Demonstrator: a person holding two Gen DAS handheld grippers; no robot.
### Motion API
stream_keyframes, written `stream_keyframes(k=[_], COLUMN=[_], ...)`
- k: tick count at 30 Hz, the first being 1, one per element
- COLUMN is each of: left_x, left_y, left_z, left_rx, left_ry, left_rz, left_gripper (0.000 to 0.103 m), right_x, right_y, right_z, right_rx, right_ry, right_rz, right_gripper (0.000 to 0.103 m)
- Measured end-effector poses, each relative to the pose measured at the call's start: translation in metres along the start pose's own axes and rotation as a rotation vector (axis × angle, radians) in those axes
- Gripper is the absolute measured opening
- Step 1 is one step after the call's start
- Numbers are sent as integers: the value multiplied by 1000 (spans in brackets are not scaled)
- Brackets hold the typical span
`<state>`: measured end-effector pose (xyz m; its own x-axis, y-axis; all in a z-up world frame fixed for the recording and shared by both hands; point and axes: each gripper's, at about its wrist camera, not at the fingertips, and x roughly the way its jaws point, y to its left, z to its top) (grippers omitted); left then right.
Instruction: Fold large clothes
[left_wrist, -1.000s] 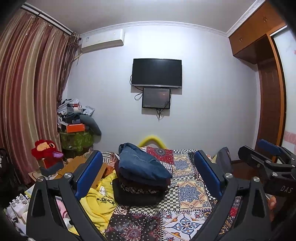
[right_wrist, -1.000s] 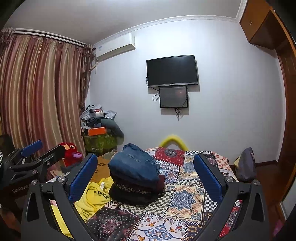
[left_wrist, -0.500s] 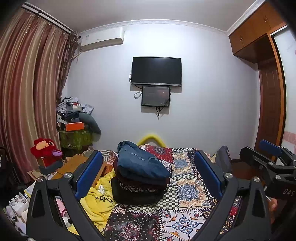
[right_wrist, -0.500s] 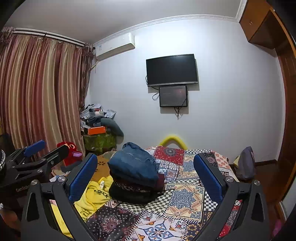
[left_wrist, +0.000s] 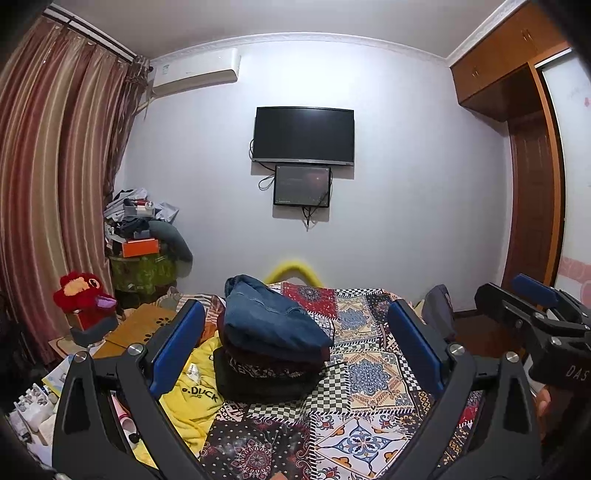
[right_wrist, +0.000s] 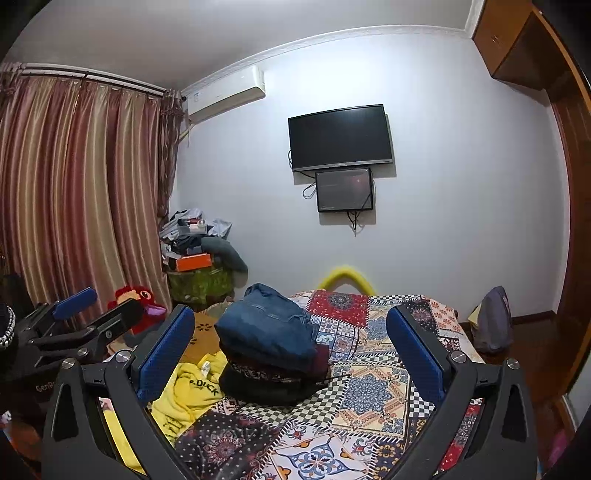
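A stack of folded clothes (left_wrist: 269, 347) (right_wrist: 269, 354) rests on the patterned bedspread (left_wrist: 369, 373) (right_wrist: 369, 387), with a blue denim piece (left_wrist: 266, 321) (right_wrist: 262, 328) on top and dark garments beneath. A crumpled yellow garment (left_wrist: 192, 398) (right_wrist: 188, 395) printed "DUCK" lies left of the stack. My left gripper (left_wrist: 295, 347) is open, held above the bed short of the stack, with nothing between its blue pads. My right gripper (right_wrist: 291, 350) is open too and holds nothing. Each gripper shows at the edge of the other's view.
A cluttered side table with a red plush toy (left_wrist: 83, 295) stands left of the bed, before striped curtains (left_wrist: 48, 192). A pile of boxes and cloth (left_wrist: 144, 240) fills the far corner. A dark bag (right_wrist: 493, 321) sits right of the bed by the wooden wardrobe (left_wrist: 532, 184).
Both views have tilted slightly upward, so the bed and stack sit a little lower in frame. Both grippers have stayed open and empty.
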<state>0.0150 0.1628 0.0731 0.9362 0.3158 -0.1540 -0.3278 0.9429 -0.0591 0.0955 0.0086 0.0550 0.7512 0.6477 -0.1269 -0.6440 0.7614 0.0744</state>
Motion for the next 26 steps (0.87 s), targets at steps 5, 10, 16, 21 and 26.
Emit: stream_keyframes(k=[5,10,16,21,26], left_x=[0,0,-2,-3,-1], left_y=[-2,-4,-3,-1,1], left_z=[-1,-2,-4,-4,-4], left_rx=[2,2,-1,-7,-10], left_ry=[5,8,16,14,20], left_rz=[-8,-10,-12,-6,2], left_gripper=[100,100,100,100,100], right_x=[-1,0,0,1,3], right_y=[-2,-4,-4,-4,-3], right_z=[1,0,-1,-2,-2], right_rx=[10,19,24,26,27], right_ry=[-5,2,6,10,17], right_rz=[-6,-5,-4,-3,-3], right_gripper=[103,103,103,103,103])
